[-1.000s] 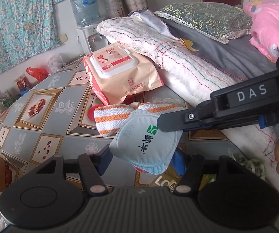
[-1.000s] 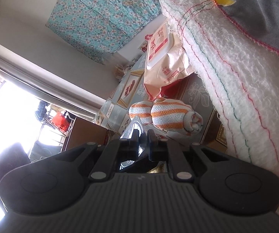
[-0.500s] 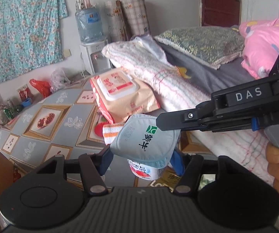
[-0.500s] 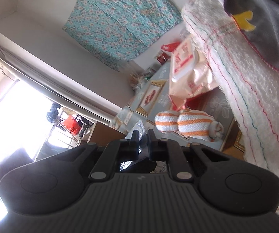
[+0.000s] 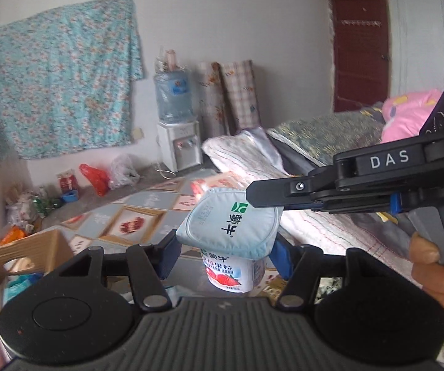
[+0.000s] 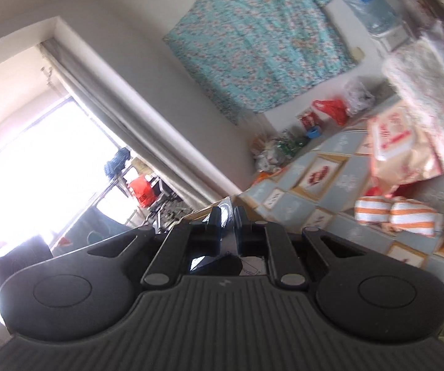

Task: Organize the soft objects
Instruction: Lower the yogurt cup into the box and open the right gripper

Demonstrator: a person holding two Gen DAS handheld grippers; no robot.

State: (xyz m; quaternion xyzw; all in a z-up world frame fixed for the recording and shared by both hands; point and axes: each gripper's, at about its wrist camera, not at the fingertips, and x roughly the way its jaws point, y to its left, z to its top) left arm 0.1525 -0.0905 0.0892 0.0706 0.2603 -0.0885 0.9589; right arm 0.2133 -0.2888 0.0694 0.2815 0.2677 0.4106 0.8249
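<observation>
A yogurt cup [image 5: 234, 270] with a pale blue foil lid [image 5: 231, 222] hangs above the table, and my left gripper [image 5: 225, 249] is shut on its body between blue pads. My right gripper [image 5: 252, 196] reaches in from the right and is shut on the lid's right rim. In the right wrist view a thin shiny edge shows between the closed fingers of the right gripper [image 6: 227, 216]. An orange-and-white striped towel roll [image 6: 398, 216] lies on the patterned tablecloth [image 6: 330, 167] beside a pack of wet wipes [image 6: 401, 148]. The cup hides the towel in the left wrist view.
A cardboard box [image 5: 20, 253] stands open at the lower left. A bed with a white blanket [image 5: 246, 160] and pillows runs along the right. A water dispenser [image 5: 175, 123] and bags sit by the far wall. A person's hand [image 5: 438, 266] grips the right gripper's handle.
Both grippers have risen together with the yogurt cup, and the table has dropped lower in view. The cardboard box has come into the left wrist view. The right wrist view has rolled.
</observation>
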